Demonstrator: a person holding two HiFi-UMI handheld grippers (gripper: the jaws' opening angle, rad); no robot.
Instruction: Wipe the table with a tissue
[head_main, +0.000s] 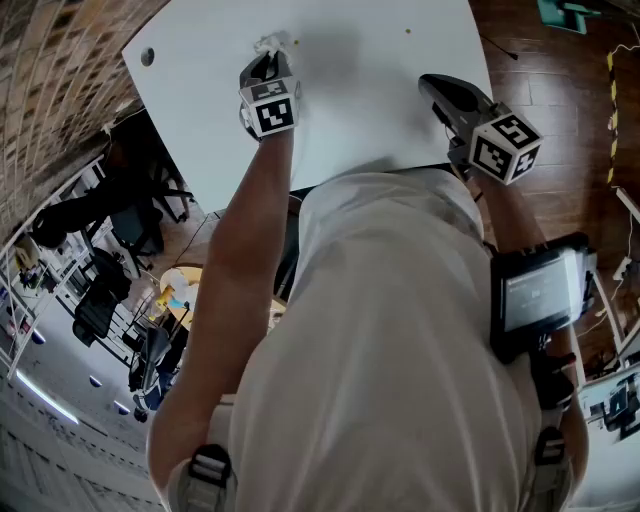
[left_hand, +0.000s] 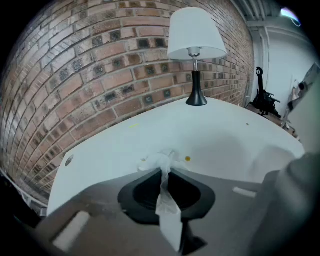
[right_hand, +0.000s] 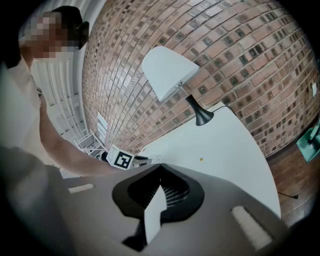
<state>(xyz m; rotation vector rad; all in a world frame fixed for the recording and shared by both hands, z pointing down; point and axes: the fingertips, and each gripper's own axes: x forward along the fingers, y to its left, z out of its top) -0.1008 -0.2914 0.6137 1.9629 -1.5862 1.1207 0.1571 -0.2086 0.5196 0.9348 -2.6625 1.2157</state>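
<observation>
A crumpled white tissue (head_main: 267, 44) lies pressed on the white table (head_main: 370, 110) near its far left part. My left gripper (head_main: 268, 60) is shut on it and points steeply down. In the left gripper view the tissue (left_hand: 161, 163) bunches out past the fingertips of that gripper (left_hand: 165, 169) onto the table, and a strip of it runs back between the jaws. A small yellow spot (left_hand: 187, 159) sits just right of the tissue. My right gripper (head_main: 430, 84) hovers over the table's right side, jaws shut with nothing in them (right_hand: 159, 166).
A white-shaded lamp (left_hand: 195, 50) on a black base stands at the table's far end against a brick wall. A round hole (head_main: 147, 57) marks the table's left corner. Another yellow spot (right_hand: 201, 160) lies on the table. Wooden floor (head_main: 560, 90) lies to the right.
</observation>
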